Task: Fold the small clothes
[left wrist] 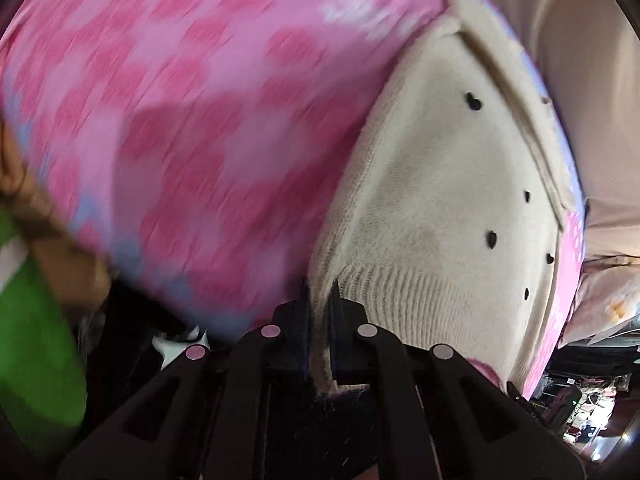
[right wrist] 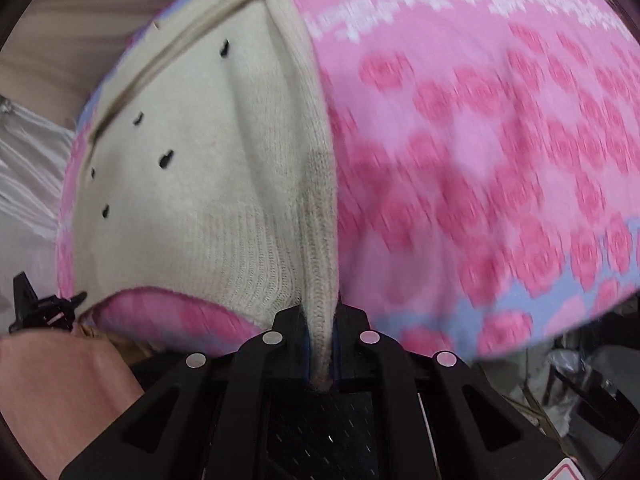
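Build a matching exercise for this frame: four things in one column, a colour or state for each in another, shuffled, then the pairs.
Things:
1. left claw
2. cream sweater
3. heart marks
4. blanket

Colour or state:
A. pink, rose-patterned
B. small and black
C. shut on ribbed hem
D. off-white knit

Pairs: 1-C, 2-D, 3-B, 4-A. The right claw likewise pinches the sweater.

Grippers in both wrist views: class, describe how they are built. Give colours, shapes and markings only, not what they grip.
The left gripper and right gripper look alike: matte black angular linkage arms with triangular cut-outs, four round silvery-pink discs on the joints, and narrow dark fingers with blue-edged ribbed pads. The right one shows a red-and-white sticker at the bottom edge. No cables or sleeves are visible.
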A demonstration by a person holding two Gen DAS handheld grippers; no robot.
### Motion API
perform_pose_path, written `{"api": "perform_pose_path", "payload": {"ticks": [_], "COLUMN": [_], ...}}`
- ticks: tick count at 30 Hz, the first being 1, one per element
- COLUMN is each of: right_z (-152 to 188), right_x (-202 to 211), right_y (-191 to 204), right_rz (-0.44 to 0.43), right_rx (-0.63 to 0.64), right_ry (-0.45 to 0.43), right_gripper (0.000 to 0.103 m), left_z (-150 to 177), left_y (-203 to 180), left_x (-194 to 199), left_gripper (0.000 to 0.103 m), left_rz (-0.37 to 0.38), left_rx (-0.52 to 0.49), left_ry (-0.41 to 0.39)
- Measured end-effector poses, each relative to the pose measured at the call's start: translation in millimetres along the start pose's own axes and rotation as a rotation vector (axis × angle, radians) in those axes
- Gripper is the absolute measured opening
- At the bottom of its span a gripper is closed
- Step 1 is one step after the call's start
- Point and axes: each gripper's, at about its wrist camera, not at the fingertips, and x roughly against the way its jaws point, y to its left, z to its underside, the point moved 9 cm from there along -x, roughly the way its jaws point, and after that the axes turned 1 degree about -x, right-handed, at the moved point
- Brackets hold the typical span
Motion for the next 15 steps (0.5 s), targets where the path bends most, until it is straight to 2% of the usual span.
{"api": "perform_pose_path", "payload": {"ticks": [5, 6, 7, 8, 10, 12, 15], "right_z": [47, 51, 44, 34, -22, -87, -173], "right_x": [4, 12, 22, 34, 70, 101, 122], "right_y": [-9, -5, -1, 5, 27, 50, 66], "right_rz": [-0.013, -0.061, -0.116, -0.164, -0.290, -0.360, -0.440], "right_rx": [0.044, 0.049, 0.035, 0.025, 0.038, 0.076, 0.065], "right_ry": [0.185, 0.198, 0.172, 0.129, -0.045, -0.218, -0.410], "right_gripper": [0.006, 0.006, 0.006, 0.006, 0.006, 0.006, 0.006], "left_z": [47, 55, 57, 52, 25, -22, -97], "left_y": [18, 18, 18, 13, -7, -43, -104], "left_x": [18, 24, 34, 47, 72, 95, 113], "left_gripper": [0.006, 0.006, 0.006, 0.006, 0.006, 0.006, 0.006], "left_rz": [-0.061, -0.065, -0.067, -0.054, 0.005, 0.103, 0.223], "left_rx": [-0.013, -0.015, -0.010, 0.005, 0.015, 0.008, -0.066], "left_ry": [0.107, 0.121, 0.119, 0.097, -0.003, -0.136, -0.331]}}
